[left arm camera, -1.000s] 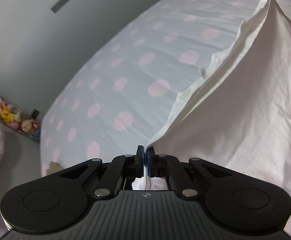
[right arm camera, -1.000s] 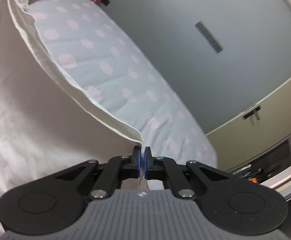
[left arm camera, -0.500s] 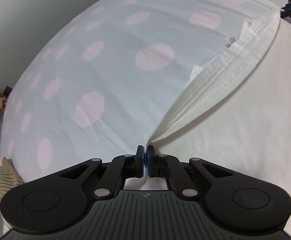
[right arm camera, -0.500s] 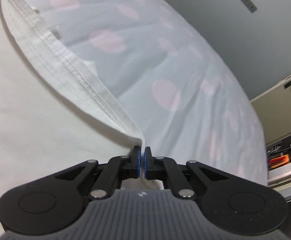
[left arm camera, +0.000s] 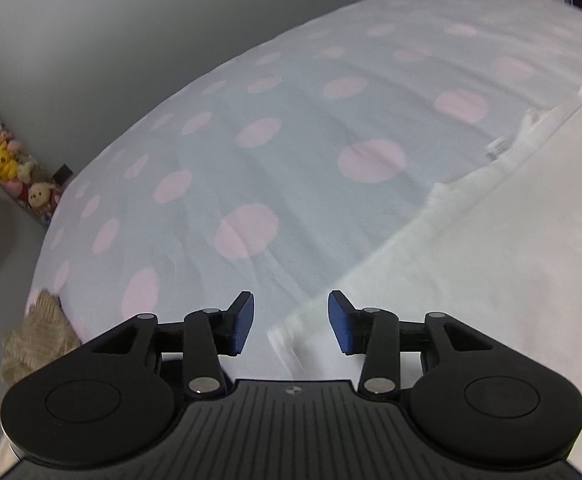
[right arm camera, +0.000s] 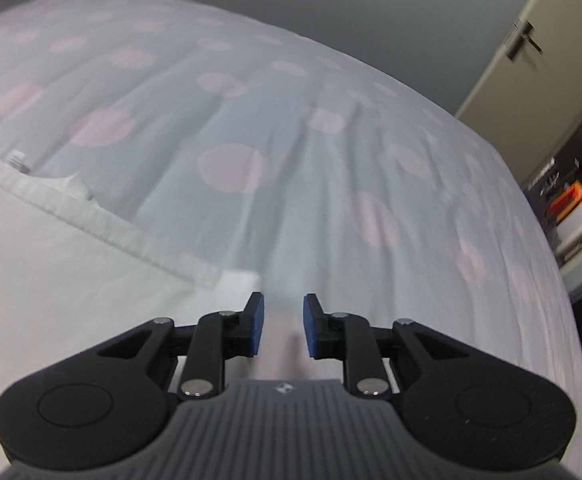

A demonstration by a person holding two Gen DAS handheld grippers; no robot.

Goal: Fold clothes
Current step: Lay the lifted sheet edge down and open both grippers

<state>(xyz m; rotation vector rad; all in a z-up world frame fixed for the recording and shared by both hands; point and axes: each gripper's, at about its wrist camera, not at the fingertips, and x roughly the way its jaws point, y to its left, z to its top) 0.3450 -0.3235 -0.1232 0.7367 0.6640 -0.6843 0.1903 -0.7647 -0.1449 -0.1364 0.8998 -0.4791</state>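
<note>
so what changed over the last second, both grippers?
Both let go. The left gripper and right gripper, each shut on a corner of the white garment before, now stand open. The hem, held up a second ago, was lowered and now lies flat on the polka-dot bedsheet. The bedsheet stayed as it was.

Matt white woven cloth garment (left arm camera: 491, 264) with stitched hem on soft, creased, pink-dotted bedsheet (left arm camera: 291, 184); matt black plastic left gripper (left arm camera: 290, 322).
</note>
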